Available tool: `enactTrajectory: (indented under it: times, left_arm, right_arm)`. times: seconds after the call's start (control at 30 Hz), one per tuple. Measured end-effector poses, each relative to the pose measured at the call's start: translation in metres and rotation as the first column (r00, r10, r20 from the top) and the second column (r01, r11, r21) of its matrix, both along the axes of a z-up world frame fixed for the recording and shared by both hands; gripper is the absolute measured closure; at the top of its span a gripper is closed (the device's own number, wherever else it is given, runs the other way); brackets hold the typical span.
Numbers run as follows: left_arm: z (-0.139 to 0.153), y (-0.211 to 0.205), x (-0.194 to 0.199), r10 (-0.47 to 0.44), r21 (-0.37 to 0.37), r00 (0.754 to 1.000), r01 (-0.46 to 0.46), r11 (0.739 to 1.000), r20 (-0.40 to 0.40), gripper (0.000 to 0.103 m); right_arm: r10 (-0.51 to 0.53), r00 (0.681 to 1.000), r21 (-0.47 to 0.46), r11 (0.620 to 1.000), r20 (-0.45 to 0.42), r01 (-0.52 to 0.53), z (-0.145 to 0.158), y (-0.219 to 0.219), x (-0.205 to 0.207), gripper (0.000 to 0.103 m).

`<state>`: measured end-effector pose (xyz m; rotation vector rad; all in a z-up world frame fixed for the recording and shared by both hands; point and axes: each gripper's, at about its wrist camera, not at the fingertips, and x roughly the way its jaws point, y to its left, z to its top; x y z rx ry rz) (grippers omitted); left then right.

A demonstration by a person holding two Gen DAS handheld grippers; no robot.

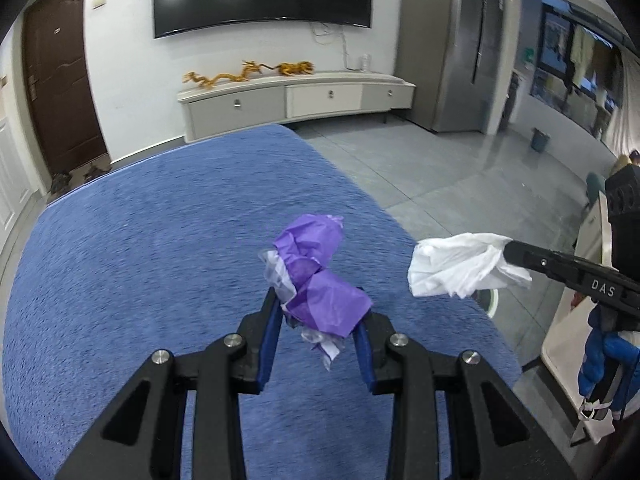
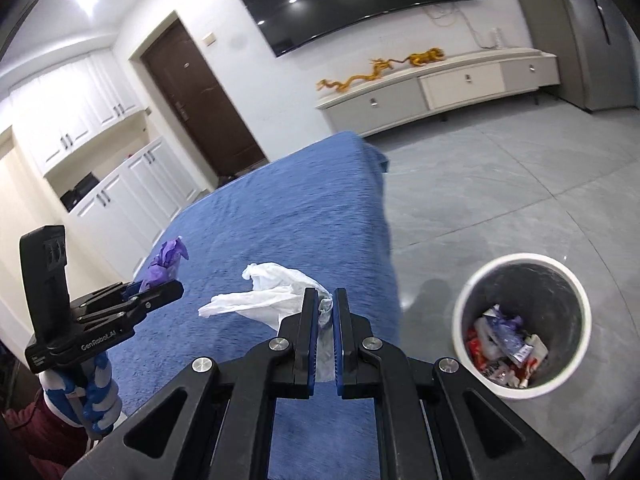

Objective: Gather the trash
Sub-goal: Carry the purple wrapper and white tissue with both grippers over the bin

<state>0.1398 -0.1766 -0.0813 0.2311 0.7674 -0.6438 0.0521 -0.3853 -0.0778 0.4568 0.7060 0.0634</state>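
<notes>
Left gripper (image 1: 320,312), jaws clamped on a crumpled purple wrapper (image 1: 316,276) above the blue blanket (image 1: 140,260); right gripper (image 2: 326,308), jaws pinching a white tissue (image 2: 264,296), with the white trash bin (image 2: 520,320) to their right.

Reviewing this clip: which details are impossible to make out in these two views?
- Bin contents: right wrist view, wrappers too small and jumbled to identify.
- Same bin in the left wrist view: almost wholly hidden behind the white tissue.
- Purple wrapper: its lower part is hidden between the left gripper fingers.
- Right gripper: its body is cut off by the frame's bottom edge.
</notes>
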Motion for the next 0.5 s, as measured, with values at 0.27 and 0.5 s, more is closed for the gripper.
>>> enactTrajectory:
  times: [0.27, 0.5]
  left_arm:
    - [-0.006, -0.063, -0.008, -0.097, 0.062, 0.995, 0.097, 0.993, -0.009, 0.071]
    - [-0.019, -0.134, -0.007, -0.184, 0.118, 0.981, 0.191, 0.975, -0.064, 0.071]
  right_arm:
    - [-0.133, 0.991, 0.008, 0.991, -0.017, 0.133, -0.018, -0.053, -0.030, 0.096]
    - [-0.266, 0.962, -0.012, 0.964, -0.062, 0.266, -0.044, -0.098, -0.053, 0.096]
